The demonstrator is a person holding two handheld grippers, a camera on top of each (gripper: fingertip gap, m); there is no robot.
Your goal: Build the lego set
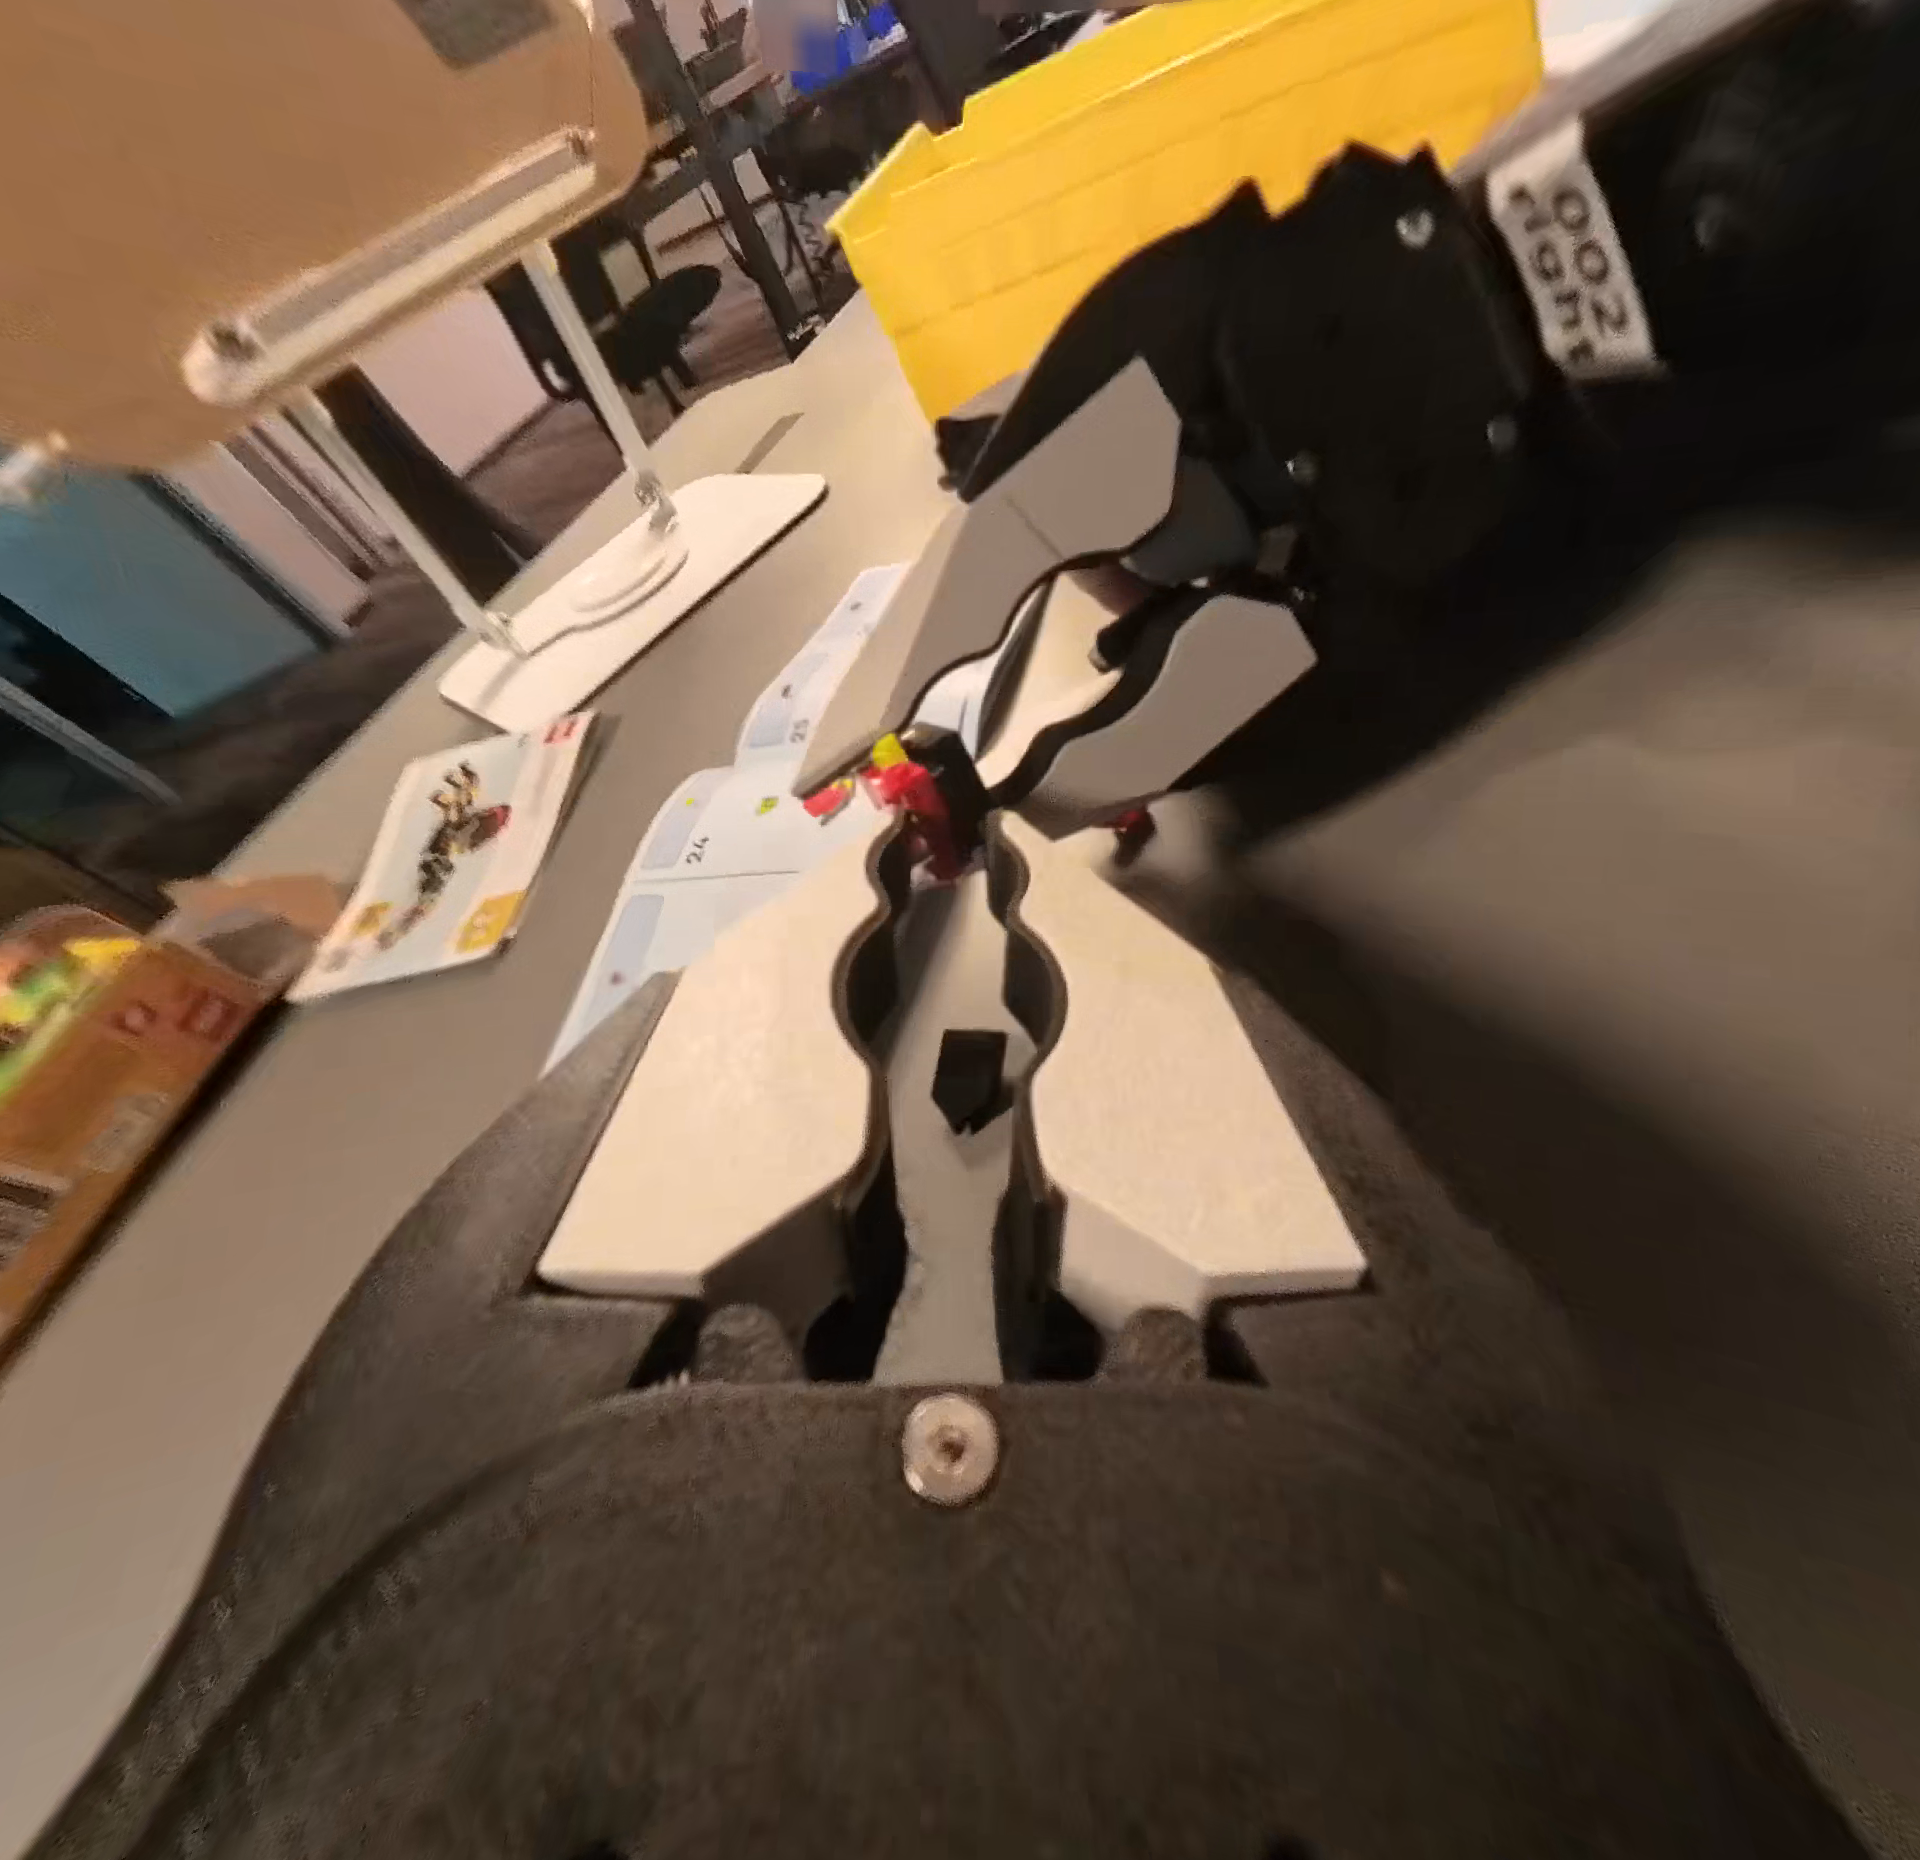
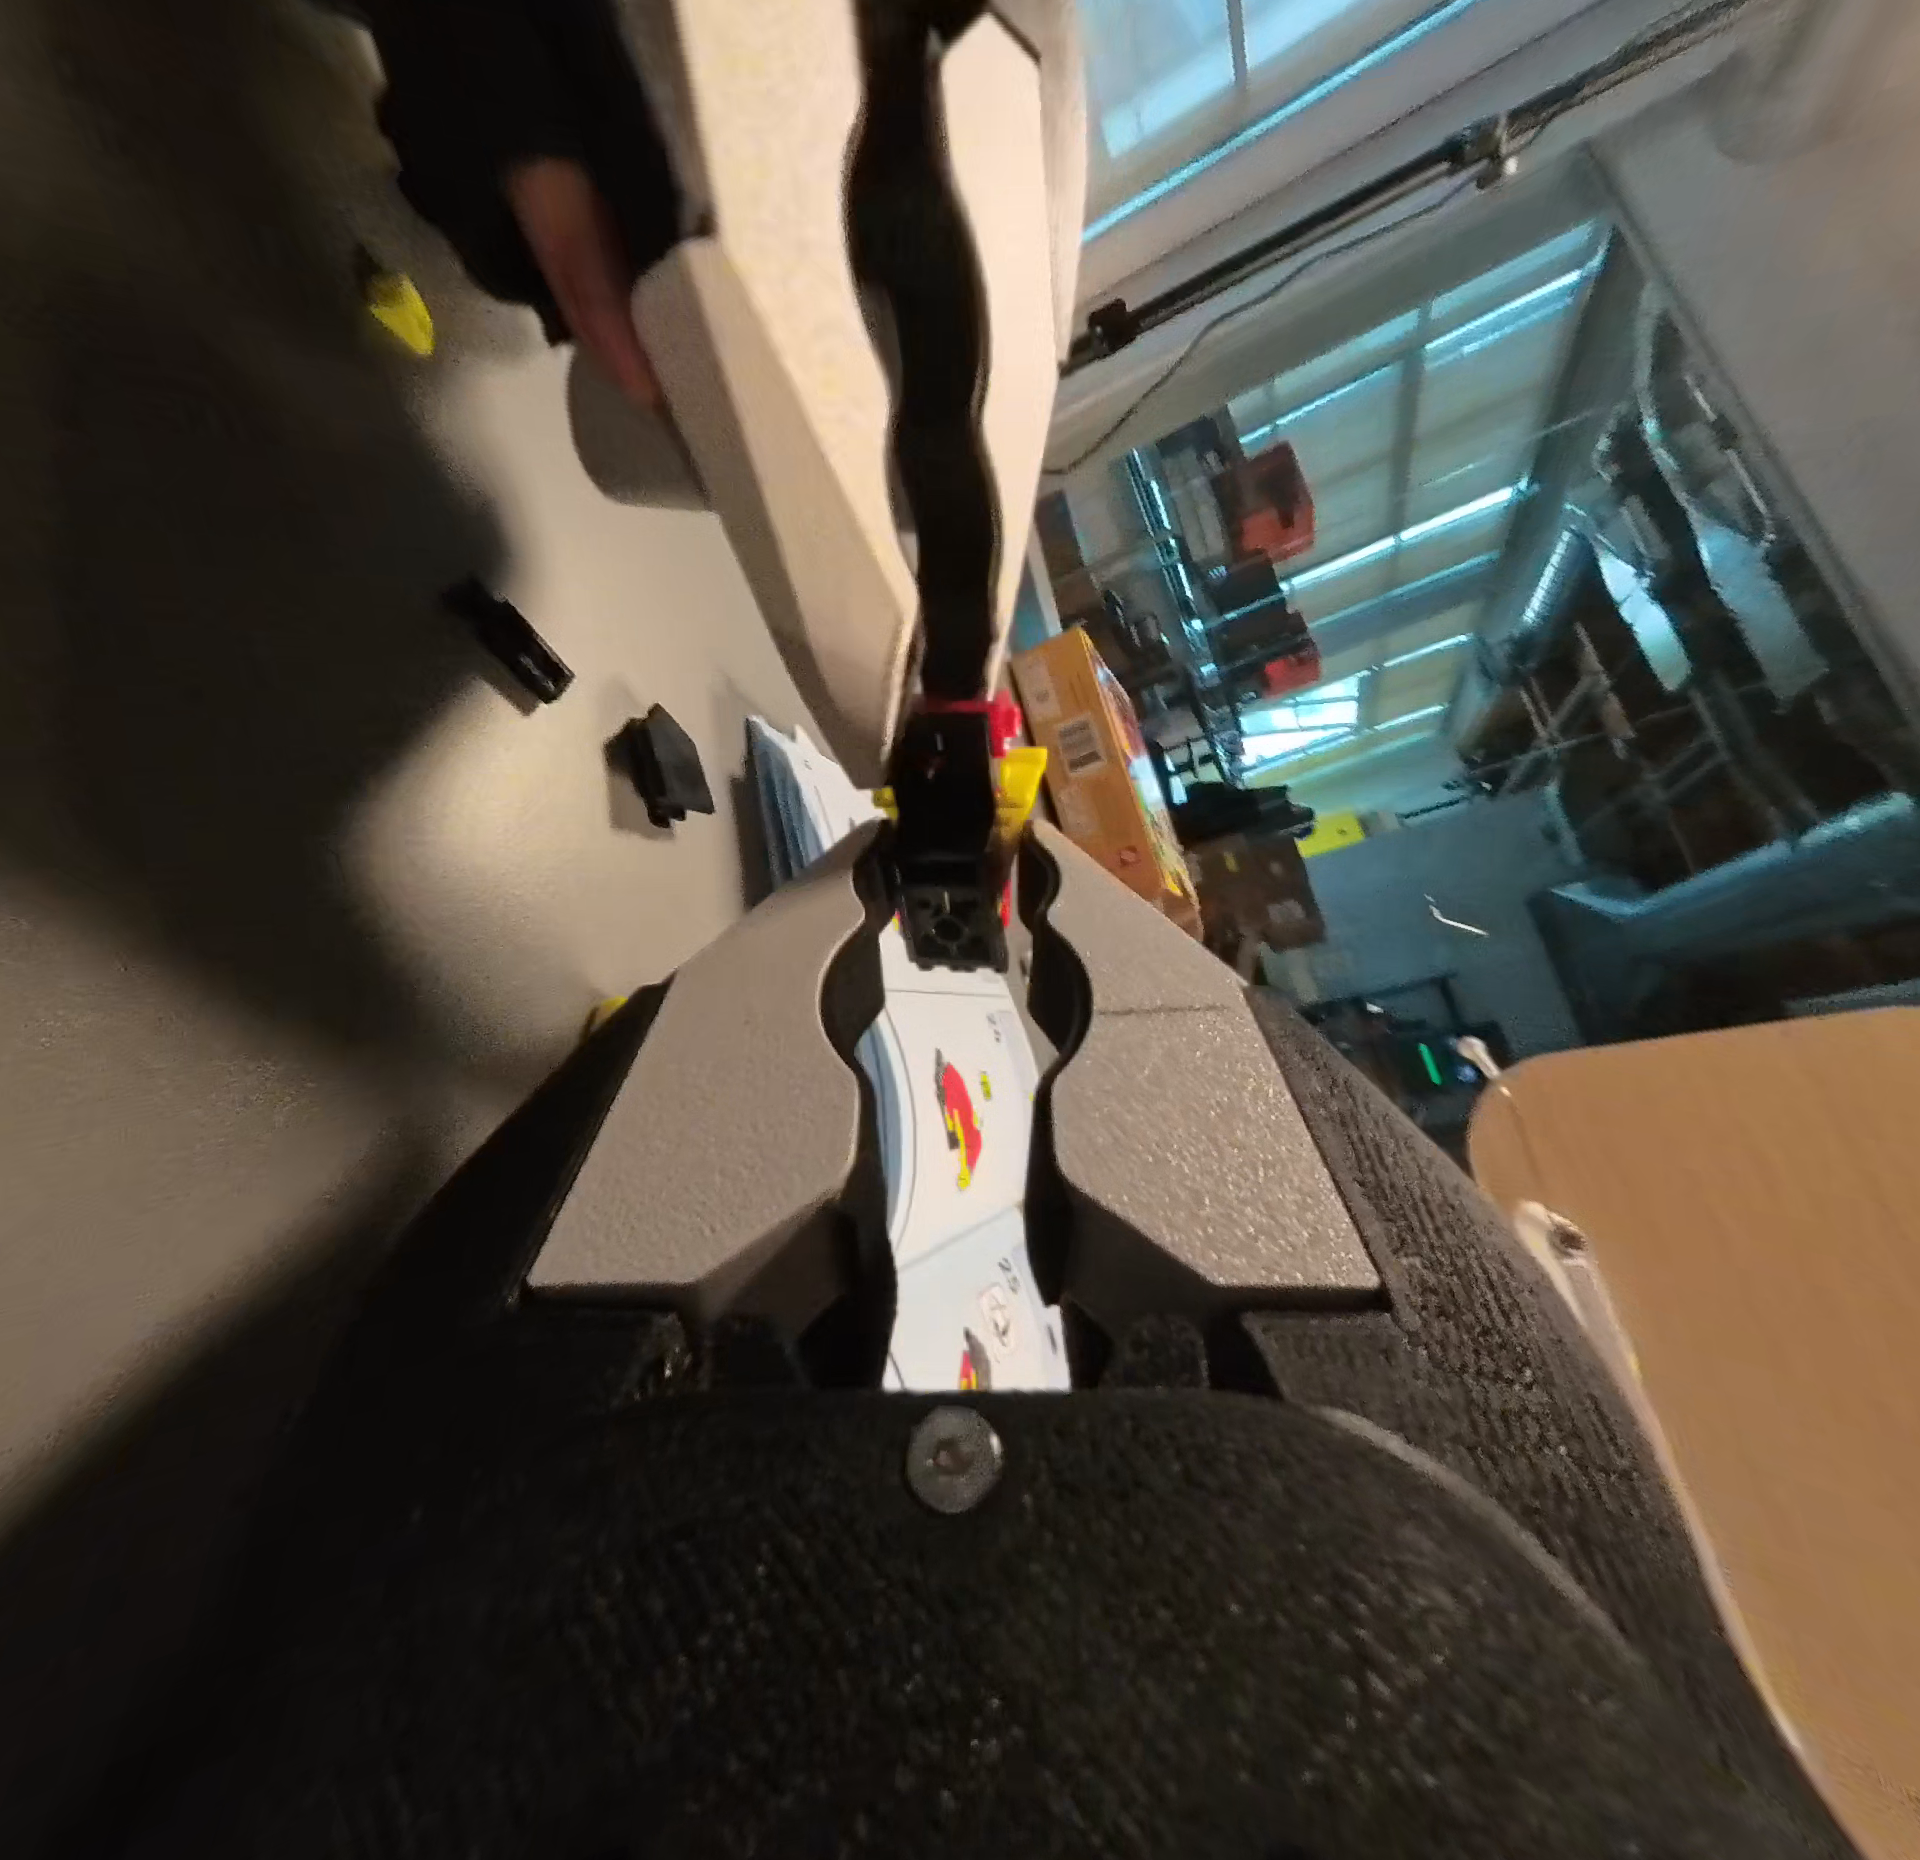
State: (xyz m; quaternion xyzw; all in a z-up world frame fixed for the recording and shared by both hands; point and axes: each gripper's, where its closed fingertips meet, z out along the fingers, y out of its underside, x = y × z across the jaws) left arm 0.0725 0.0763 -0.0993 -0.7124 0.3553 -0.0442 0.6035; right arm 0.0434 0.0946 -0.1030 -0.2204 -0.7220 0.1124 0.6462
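Both grippers pinch same lego model [image 2: 948,834], held above instruction sheet [image 2: 961,1114]. Left gripper [image 1: 940,842] near closed on red end; right gripper [image 2: 948,854] clamps black end. Press straight, keep aligned, no twist.

Two wrist cams, both close in, facing each other.
Left view looks along its claw [image 1: 935,844] low over the surface [image 1: 260,1135]; right view is rolled sideways. Shared: lego model [image 2: 945,823], open instruction sheet [image 2: 956,1114], each other's claw.
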